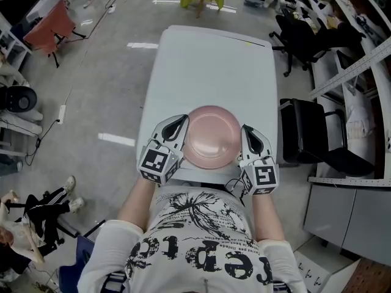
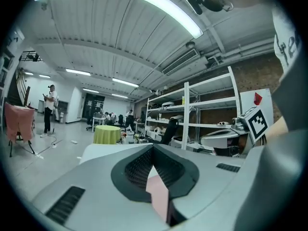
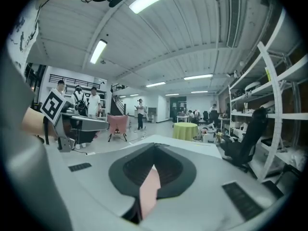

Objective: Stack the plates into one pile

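While left gripper and right gripper clamp it, the plate lies between

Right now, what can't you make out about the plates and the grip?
- Plate count: in the head view, the top pink plate hides any beneath.
- Lifted or resting: seen from above, it covers the table below.
- Rest of plate: left gripper and right gripper views show only a rim sliver; the gripper bodies block the rest.

Plates: one pink plate in sight; any beneath it cannot be told; grippers: two, left gripper and right gripper; marker cubes: two, one per gripper; tables: one white table; one round table under green cloth.
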A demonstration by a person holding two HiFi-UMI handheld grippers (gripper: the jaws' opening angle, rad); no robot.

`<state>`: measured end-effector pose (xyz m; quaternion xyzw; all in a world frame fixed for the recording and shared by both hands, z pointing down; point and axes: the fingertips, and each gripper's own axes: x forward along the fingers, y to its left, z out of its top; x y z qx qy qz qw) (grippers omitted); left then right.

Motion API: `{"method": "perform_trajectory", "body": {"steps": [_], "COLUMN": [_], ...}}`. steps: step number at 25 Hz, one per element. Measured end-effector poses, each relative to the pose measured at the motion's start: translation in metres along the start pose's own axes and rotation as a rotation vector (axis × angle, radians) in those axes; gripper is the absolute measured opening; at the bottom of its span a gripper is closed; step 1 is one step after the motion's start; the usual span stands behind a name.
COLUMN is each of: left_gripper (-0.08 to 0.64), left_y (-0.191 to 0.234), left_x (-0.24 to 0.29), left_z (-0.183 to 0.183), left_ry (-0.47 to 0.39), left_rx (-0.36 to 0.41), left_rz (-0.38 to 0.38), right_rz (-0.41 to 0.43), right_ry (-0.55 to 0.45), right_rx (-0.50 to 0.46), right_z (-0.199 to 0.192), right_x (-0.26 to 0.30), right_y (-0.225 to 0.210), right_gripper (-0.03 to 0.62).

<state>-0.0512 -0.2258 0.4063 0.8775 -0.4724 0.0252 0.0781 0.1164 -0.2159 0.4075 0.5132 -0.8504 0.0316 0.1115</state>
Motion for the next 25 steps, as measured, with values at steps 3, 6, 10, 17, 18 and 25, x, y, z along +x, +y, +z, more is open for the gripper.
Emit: {"method": "perform_trajectory", "body": {"steps": [3,6,10,17,18,25], "left_gripper": [0.003,0.002,0.002,0.003,0.002,0.002], "left_y": [0.001,0.000,-0.005,-0.012,-0.014,-0.010], "left_x": [0.002,0.006,0.010,0.013,0.014,0.014], "left_z": [0.003,0.003,0.003,-0.003,-0.004,-0.005], "left_ry": [0.002,0.004,0.009,0.046,0.049,0.038], "left_rx": [0.029,0.048,0.060,0.072,0.073,0.078], "left_rz": [0.001,-0.001,-0.011,-0.031,-0.033,-0.031], "right_rz": [0.024,0.040,0.050,0.062,0.063,0.074], "right_ry": [0.010,0.019,0.019,0.004,0.005,0.015], "right_rx": [0.004,0.012,0.021,0.014,0.017,0.007], "right_z": [-0.003,-0.007,-0.008,-0.004,-0.005,-0.006], "right_x": [0.005,0.007,0.010,0.013,0.013,0.017], "right_y": [0.005,0.009,0.012,0.016,0.015,0.019], "right_gripper": [0.005,0.005,0.005,0.005,0.005,0.005]}}
